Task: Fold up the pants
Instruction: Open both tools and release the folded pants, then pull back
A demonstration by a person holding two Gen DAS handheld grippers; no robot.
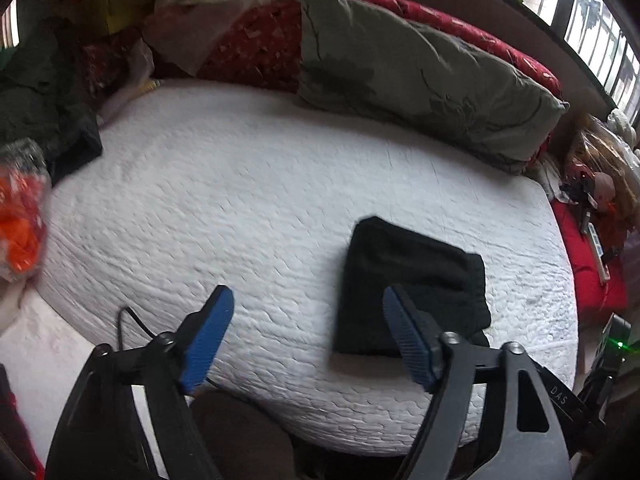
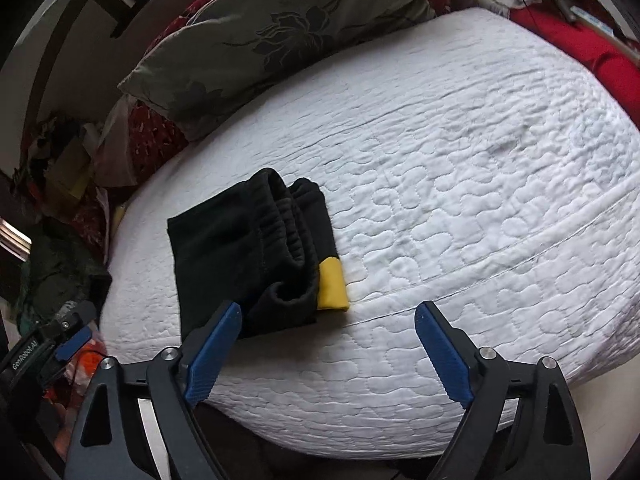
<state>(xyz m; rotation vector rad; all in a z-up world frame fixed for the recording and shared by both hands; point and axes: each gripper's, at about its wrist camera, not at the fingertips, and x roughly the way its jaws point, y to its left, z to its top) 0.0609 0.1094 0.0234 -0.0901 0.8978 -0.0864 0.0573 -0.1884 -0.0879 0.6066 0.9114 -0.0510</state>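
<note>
The black pants (image 1: 412, 284) lie folded into a compact rectangle on the white quilted mattress (image 1: 248, 200). In the right wrist view the pants (image 2: 248, 252) show their elastic waistband on top and a yellow cuff (image 2: 332, 284) at the right edge. My left gripper (image 1: 308, 300) is open and empty, above the mattress just left of the pants. My right gripper (image 2: 328, 316) is open and empty, near the front edge of the pants. The left gripper also shows in the right wrist view (image 2: 68, 344) at the far left.
A grey flowered pillow (image 1: 420, 72) and red cushions (image 1: 256, 44) line the far side of the mattress (image 2: 480, 160). Dark clothes (image 1: 36, 100) and an orange packet (image 1: 20, 208) lie at the left. Red fabric with clutter (image 1: 588, 248) lies at the right.
</note>
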